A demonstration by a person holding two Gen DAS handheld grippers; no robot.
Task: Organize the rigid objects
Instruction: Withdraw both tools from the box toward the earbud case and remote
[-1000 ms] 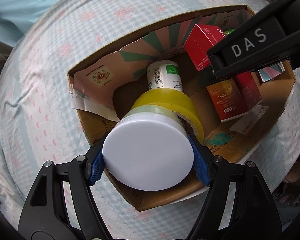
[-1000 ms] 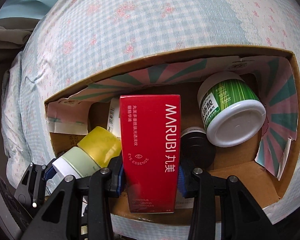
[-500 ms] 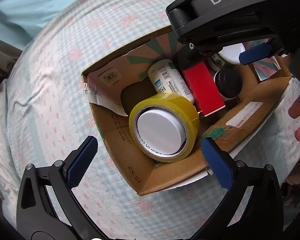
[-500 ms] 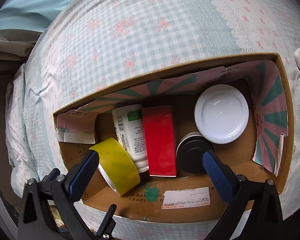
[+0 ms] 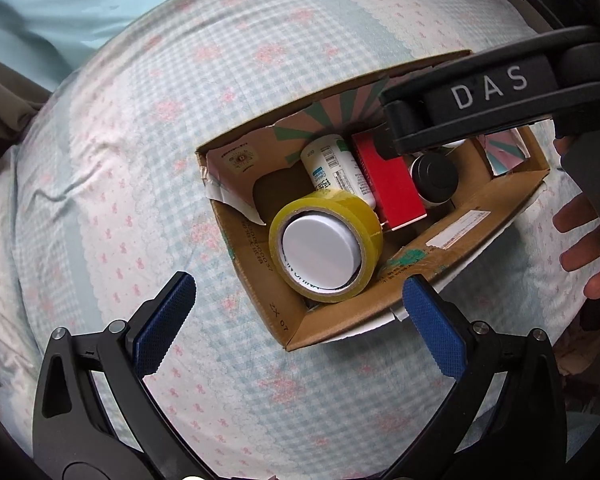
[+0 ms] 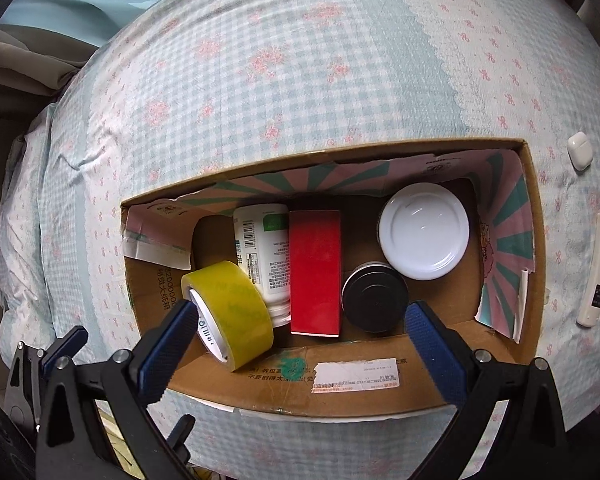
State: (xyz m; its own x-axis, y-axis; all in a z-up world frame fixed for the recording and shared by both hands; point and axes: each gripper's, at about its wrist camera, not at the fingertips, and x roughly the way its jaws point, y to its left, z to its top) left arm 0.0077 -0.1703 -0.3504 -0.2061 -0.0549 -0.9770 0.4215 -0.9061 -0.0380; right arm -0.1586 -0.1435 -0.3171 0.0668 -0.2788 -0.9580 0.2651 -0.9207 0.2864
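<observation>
Cardboard box (image 6: 380,396) beneath both wide-open, empty claws (image 5: 298,314) (image 6: 300,336)

- The left gripper (image 5: 296,308) is hanging above the near-left corner of the cardboard box (image 5: 340,320), pointing steeply down, its jaws having just opened wide, with nothing between the blue pads.
- The right gripper (image 6: 300,340) is hovering above the box's near wall, its jaws having just opened, empty too.
- Bare fingers (image 5: 580,240) are showing right of the box.
</observation>
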